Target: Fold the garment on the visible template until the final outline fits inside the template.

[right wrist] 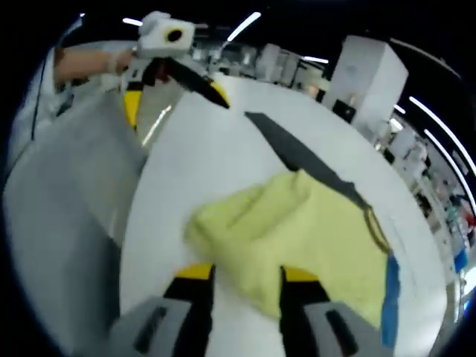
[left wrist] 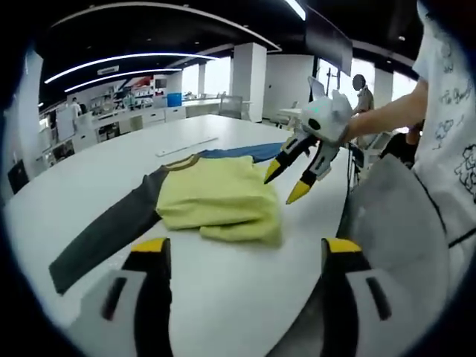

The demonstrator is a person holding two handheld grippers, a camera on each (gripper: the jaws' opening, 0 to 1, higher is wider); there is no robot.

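A smooth white table (left wrist: 245, 297) carries the soft garment (left wrist: 223, 197), a crumpled yellow body with one dark grey sleeve (left wrist: 104, 234) stretched flat and a blue sleeve (left wrist: 249, 152). The left tool (left wrist: 242, 249) hovers just short of it with jaws apart, and the right tool (right wrist: 242, 274) hangs over the yellow cloth, also apart. No writing on them is readable.

Surface: broad white table with a smooth matte top (left wrist: 223, 297), curving away at its near edge; also seen in the right gripper view (right wrist: 216, 149).
Lying on it: a partly folded yellow fabric garment (left wrist: 223, 197) (right wrist: 312, 238) with a dark grey long sleeve (left wrist: 104, 238) (right wrist: 297, 156) stretched out flat, and a blue sleeve (left wrist: 249, 152) (right wrist: 390, 294) at the other side.
Collar: olive-brown rib trim (left wrist: 182, 161).
Further back on the table: a thin white strip (left wrist: 186, 146), lying flat, well apart from the garment.
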